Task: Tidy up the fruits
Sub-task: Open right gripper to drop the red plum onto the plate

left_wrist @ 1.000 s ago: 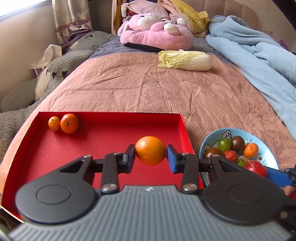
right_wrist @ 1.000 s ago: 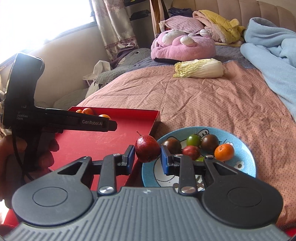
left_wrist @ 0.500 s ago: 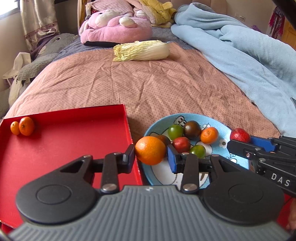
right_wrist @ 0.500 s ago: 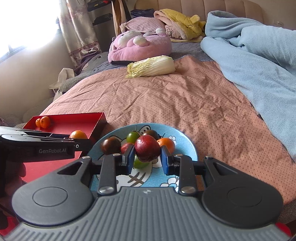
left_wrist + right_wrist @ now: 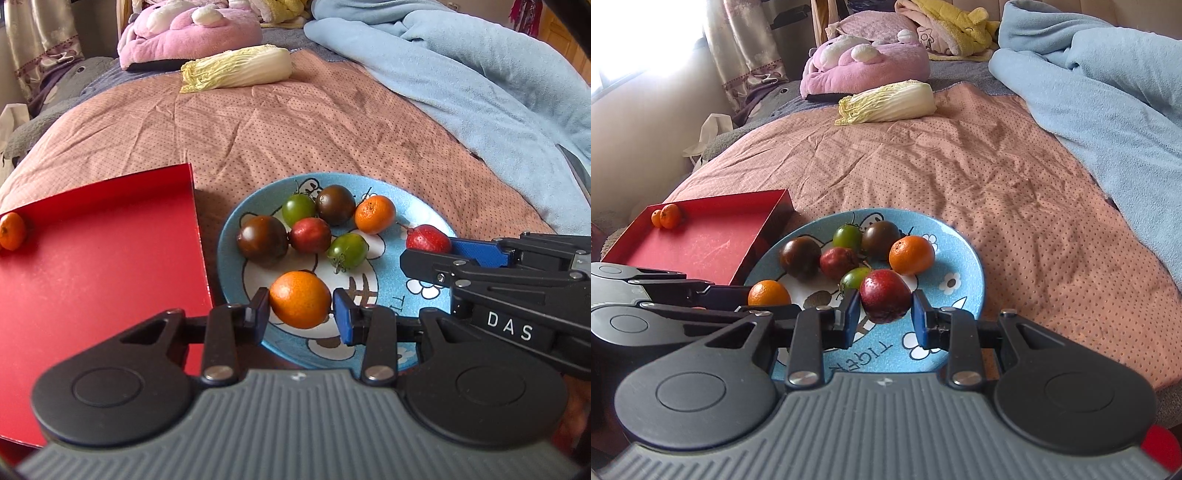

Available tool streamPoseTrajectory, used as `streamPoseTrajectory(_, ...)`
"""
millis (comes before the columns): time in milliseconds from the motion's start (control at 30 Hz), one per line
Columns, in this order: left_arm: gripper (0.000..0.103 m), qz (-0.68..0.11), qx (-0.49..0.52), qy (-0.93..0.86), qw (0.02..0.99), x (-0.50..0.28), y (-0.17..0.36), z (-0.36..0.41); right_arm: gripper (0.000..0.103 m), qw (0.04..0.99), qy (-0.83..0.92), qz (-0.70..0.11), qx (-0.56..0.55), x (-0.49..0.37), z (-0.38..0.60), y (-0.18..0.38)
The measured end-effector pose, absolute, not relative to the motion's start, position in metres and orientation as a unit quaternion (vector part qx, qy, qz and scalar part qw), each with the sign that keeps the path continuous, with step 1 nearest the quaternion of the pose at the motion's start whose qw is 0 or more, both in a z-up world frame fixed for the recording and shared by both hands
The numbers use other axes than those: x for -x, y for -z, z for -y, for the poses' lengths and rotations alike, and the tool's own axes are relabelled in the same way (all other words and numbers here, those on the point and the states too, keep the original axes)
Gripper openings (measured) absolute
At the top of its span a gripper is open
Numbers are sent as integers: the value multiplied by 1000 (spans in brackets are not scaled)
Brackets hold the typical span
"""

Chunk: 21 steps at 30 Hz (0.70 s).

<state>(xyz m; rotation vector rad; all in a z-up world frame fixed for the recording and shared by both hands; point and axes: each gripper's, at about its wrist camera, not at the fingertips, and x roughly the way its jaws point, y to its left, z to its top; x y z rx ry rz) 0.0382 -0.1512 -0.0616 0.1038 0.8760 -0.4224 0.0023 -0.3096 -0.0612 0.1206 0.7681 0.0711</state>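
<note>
My left gripper (image 5: 300,314) is over the near left part of the blue plate (image 5: 417,199) with an orange (image 5: 300,300) between its fingers; small gaps show at both pads. My right gripper (image 5: 885,314) is over the plate's (image 5: 964,243) near side with a dark red fruit (image 5: 885,301) between its fingers, gaps showing at both pads. Several tomatoes and one small orange (image 5: 375,215) lie on the plate. The red tray (image 5: 96,266) on the left holds two small oranges (image 5: 666,216) in its far corner.
A napa cabbage (image 5: 240,68) lies farther up the pink dotted bedspread (image 5: 295,122). A pink plush (image 5: 864,62) sits behind it. A light blue blanket (image 5: 1108,92) is heaped on the right. Grey plush and curtain are at far left.
Both grippers moved right from the red tray to above the blue plate, and lower. Their jaws have widened a little around the orange and the red fruit.
</note>
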Motion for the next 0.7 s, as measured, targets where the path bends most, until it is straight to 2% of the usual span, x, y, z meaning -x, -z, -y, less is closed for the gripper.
streamPoseTrajectory(633,41,-419,-56,223,878,-33,64,157,36,927,-26,-368,-61,-3,309,59)
streamPoseTrajectory(700,39,-417,-56,228,878,-31,63,157,37,929,-28,-364,-64,-3,309,56)
